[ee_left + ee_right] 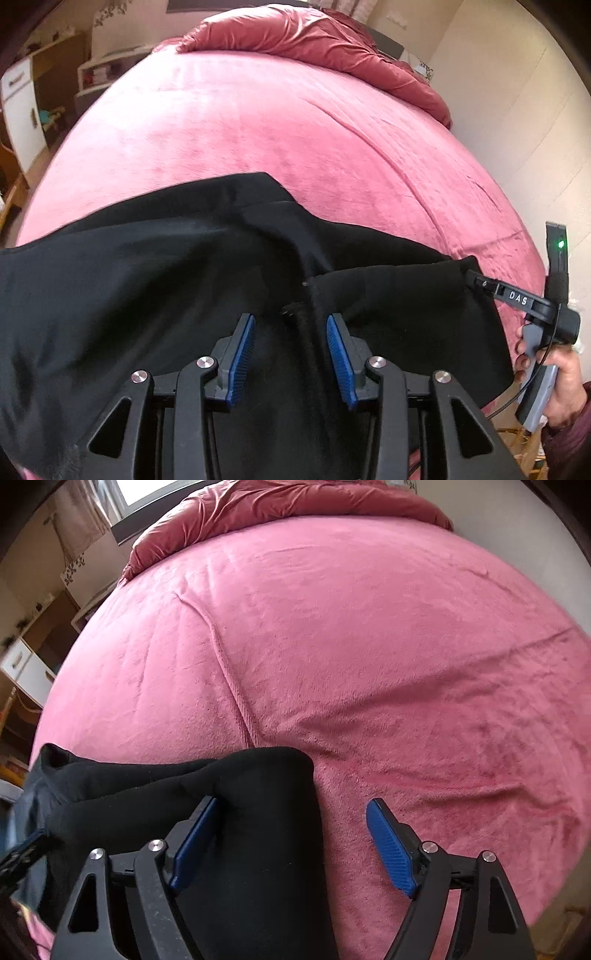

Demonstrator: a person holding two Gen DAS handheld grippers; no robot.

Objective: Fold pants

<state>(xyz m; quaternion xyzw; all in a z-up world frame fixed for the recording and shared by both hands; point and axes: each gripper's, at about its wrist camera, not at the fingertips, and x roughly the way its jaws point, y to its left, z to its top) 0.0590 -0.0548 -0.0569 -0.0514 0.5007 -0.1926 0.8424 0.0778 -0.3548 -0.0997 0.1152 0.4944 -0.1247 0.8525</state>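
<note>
Black pants (147,280) lie spread across the near part of a pink bed cover (258,129). My left gripper (291,316) hovers over their middle. Its blue pads stand apart on either side of a raised seam ridge (308,332) without pressing on it, so it is open. In the right wrist view the pants' rounded end (266,775) reaches in from the left. My right gripper (291,805) is wide open over that end. Its left pad (195,842) rests against the black cloth and its right pad (388,849) is over bare pink cover (369,646).
A rumpled dark-pink duvet (314,40) is heaped at the far end of the bed. A person's hand (561,373) grips the right gripper's handle at the bed's right edge. A white cabinet (18,110) and shelves stand beyond the left side.
</note>
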